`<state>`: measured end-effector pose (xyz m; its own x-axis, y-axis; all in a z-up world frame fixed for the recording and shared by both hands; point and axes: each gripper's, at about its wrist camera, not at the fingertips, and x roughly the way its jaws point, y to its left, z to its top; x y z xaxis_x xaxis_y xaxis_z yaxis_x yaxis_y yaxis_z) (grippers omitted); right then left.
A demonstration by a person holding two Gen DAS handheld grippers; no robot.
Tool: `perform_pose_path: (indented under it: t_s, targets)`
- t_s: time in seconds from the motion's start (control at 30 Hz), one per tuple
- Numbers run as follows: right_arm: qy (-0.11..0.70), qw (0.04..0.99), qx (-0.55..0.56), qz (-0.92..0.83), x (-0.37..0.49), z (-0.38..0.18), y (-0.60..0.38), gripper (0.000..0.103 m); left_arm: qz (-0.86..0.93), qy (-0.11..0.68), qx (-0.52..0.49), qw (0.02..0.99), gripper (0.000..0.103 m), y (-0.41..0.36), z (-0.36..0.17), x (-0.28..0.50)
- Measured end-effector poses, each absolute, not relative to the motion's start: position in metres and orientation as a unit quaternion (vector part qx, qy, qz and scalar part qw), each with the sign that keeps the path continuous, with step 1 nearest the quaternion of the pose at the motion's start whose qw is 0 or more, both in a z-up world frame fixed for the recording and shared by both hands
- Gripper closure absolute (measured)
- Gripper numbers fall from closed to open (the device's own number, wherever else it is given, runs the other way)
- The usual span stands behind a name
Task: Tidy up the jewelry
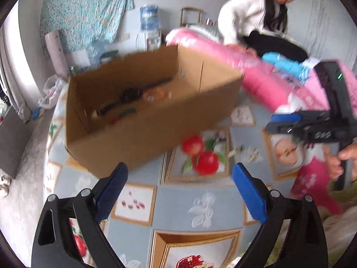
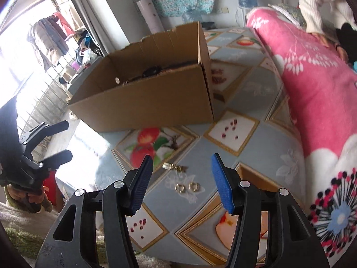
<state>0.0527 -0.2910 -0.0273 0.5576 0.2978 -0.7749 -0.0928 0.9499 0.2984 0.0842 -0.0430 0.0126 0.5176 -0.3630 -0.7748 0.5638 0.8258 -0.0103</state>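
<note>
An open cardboard box (image 1: 142, 131) (image 2: 156, 102) stands on the fruit-patterned bed cover (image 2: 252, 102). Inside it lie dark beads (image 1: 131, 93) and other blurred jewelry. My left gripper (image 1: 179, 169) hovers just in front of the box, open wide and empty; the right wrist view shows it at the far left (image 2: 69, 139). Two gold hoop earrings (image 2: 185, 187) lie on the cover, with small gold pieces (image 2: 175, 167) just beyond them, also visible as blurred gold pieces (image 1: 244, 153). My right gripper (image 2: 181, 163) (image 1: 270, 125) hangs over the earrings, open, its pads touching nothing.
A pink blanket (image 2: 316, 89) is heaped along the right of the bed. Behind it sits a person in a white sweater (image 1: 243, 15). The bed's edge drops to the floor (image 1: 24, 178) on the left. A water dispenser (image 1: 149, 26) and a rolled mat (image 1: 57, 53) stand by the far wall.
</note>
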Motion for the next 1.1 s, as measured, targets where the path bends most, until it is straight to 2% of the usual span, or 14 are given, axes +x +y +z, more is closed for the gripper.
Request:
perform_pose_path:
  t_s: [0.1, 0.3, 0.43, 0.7, 0.8, 0.93, 1.1]
  targets:
    - [0.476, 0.866, 0.101, 0.111, 0.052, -0.043, -0.283, 0.055, -0.248, 0.439, 0.144, 0.852, 0.01, -0.049, -0.033, 0.087]
    - [0.496, 0.856, 0.041, 0.138, 0.07, -0.06, -0.257, 0.067, -0.227, 0.456, 0.165, 0.844, 0.01, -0.053, -0.07, 0.094]
    - [0.511, 0.847, -0.01, 0.149, 0.08, -0.071, -0.243, 0.073, -0.233, 0.458, 0.148, 0.845, 0.008, -0.048, -0.073, 0.096]
    - [0.507, 0.838, -0.089, 0.18, 0.088, -0.072, -0.221, 0.079, -0.238, 0.448, 0.133, 0.852, 0.005, -0.043, -0.076, 0.098]
    - [0.51, 0.833, -0.111, 0.184, 0.09, -0.074, -0.217, 0.086, -0.236, 0.444, 0.131, 0.854, 0.005, -0.04, -0.075, 0.096]
    - [0.517, 0.827, -0.116, 0.19, 0.099, -0.074, -0.208, 0.097, -0.235, 0.442, 0.13, 0.856, 0.005, -0.035, -0.073, 0.093]
    - [0.518, 0.827, -0.106, 0.19, 0.105, -0.073, -0.199, 0.099, -0.235, 0.443, 0.13, 0.855, 0.005, -0.036, -0.073, 0.093]
